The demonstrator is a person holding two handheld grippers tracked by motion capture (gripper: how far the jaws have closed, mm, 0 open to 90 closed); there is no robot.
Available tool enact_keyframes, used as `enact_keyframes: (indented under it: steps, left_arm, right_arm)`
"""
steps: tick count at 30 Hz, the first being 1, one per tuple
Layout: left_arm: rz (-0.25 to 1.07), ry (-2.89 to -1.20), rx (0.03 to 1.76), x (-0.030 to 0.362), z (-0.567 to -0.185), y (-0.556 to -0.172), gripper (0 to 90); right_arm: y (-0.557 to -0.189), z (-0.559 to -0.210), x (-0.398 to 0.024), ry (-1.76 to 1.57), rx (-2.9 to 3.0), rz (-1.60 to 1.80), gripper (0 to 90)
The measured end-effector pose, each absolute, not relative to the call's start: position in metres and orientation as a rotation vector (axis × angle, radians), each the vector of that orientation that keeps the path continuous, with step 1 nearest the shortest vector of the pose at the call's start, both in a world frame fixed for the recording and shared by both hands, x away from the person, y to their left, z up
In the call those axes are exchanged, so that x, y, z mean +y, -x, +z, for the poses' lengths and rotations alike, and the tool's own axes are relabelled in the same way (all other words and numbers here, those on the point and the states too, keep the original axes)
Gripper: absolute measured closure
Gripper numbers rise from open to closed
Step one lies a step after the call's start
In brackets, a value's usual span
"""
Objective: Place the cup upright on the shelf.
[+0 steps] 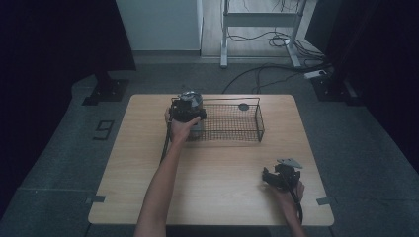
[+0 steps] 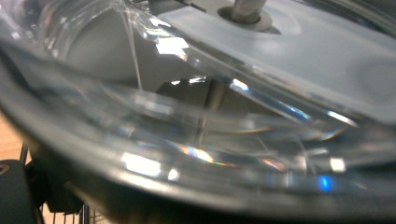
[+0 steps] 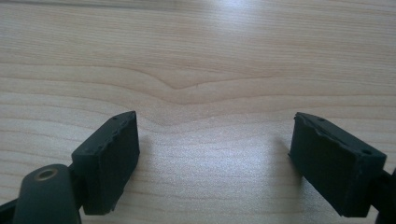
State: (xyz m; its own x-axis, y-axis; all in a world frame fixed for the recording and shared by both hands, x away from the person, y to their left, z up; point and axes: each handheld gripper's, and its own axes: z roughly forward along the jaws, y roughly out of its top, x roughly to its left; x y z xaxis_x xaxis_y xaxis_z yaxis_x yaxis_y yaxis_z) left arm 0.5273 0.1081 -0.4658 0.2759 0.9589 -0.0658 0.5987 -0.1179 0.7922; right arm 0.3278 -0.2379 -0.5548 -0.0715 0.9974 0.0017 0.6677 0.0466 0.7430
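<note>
A clear glass lid [image 2: 196, 140] with a dark metal rim and a metal knob [image 2: 245, 11] lies very close in the left gripper view. In the high view the lid [image 1: 190, 97] shines at the left end of a black wire basket [image 1: 258, 118], with my left gripper [image 1: 187, 112] shut on it from the near side. My right gripper [image 1: 274, 176] rests low over the table near the front right corner. Its jaws stand wide open [image 3: 215, 140] over bare wood, with nothing between them.
A small dark round thing [image 1: 243, 106] lies at the basket's far right. The basket stands at the back middle of the light wooden table [image 1: 217, 177]. Cables and a metal frame [image 1: 257, 29] are on the floor beyond.
</note>
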Motion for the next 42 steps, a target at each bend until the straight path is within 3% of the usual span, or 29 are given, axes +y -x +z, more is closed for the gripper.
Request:
enact_keyframes:
  steps: [27,42]
  left_arm:
    - [0.679,-1.824,1.387,0.105,-0.475,-0.508,3.1]
    - [0.665,-1.826,1.368,0.114,-0.457,-0.491,0.0]
  right_arm:
    - [-0.328,-0.555,-0.237,-1.673,1.795,0.795,15.6]
    - [-0.328,-0.555,-0.237,-1.669,1.798,0.798,15.6]
